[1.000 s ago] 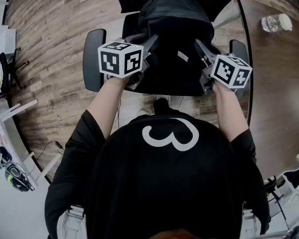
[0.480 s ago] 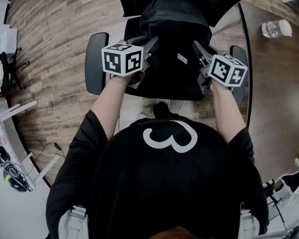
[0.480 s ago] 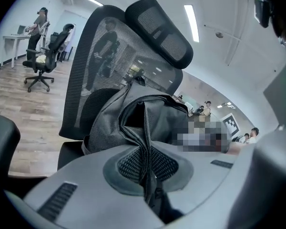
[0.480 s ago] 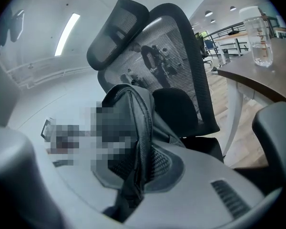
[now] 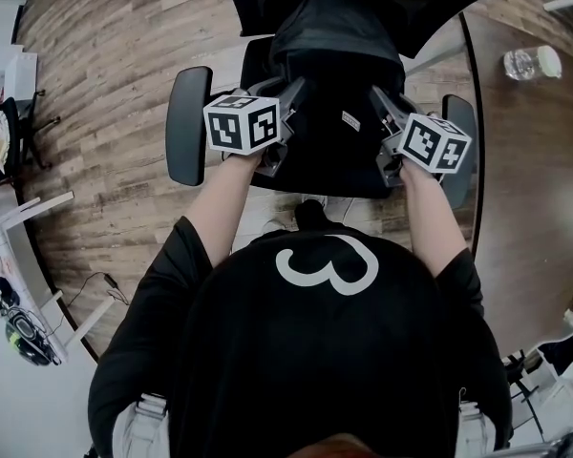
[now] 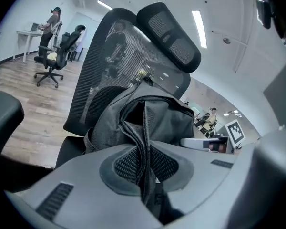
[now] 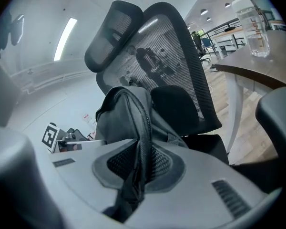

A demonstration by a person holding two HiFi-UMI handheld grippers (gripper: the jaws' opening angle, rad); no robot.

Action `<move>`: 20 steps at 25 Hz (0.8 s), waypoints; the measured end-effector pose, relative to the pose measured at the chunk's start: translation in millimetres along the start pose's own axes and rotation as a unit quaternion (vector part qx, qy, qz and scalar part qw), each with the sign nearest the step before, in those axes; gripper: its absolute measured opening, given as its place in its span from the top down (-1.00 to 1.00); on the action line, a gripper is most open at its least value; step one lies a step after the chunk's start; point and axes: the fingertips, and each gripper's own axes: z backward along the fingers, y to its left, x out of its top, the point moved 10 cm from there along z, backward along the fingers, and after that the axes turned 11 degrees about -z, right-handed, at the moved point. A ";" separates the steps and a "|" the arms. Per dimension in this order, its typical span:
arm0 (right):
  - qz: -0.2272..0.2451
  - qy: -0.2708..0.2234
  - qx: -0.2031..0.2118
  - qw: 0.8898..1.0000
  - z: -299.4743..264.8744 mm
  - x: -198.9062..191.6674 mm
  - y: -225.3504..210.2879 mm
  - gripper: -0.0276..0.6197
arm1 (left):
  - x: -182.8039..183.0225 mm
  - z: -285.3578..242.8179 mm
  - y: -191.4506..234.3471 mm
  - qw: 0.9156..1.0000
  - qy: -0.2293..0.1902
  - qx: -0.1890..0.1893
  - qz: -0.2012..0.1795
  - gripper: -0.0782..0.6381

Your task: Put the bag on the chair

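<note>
At the far left is the left armrest (image 5: 187, 125) of the chair (image 6: 93, 70), with nothing on it. Just inside it my left gripper (image 5: 292, 92) reaches over the front edge of the seat, pointing a little downward. Its jaws are clenched on a fold of fabric with a zipper line at the left side of the bag (image 5: 334, 74), and the cloth is squeezed flat between the pads. I hold it by the side and not by the top, I think, so that the bag does not tip or swing on the way down.

The bag is in the middle of the seat, between the two armrests, standing upright just before the mesh backrest (image 7: 181, 56). Whether its bottom rests on the cushion I cannot tell, because the bag itself hides this from above. I judge it is on the seat or very close over it.

My right gripper (image 5: 384, 105) does the mirror work: its jaws are clamped on a seam strip at the right side of the bag, with the same tilt. Two grips at equal height keep the load level. Beyond it is the right armrest (image 5: 461, 122), also free, and further right the table (image 5: 525, 189) with a plastic bottle (image 5: 530, 62) on it, well apart from the chair.

What remains, in my judgement, is to let the weight settle on the seat and only then loosen both grips.
</note>
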 end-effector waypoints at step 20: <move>-0.006 -0.027 0.043 0.999 8.9 -2.6 -0.6 0.33 | -2.1 3.7 6.0 0.999 -0.015 -0.015 0.039 0.06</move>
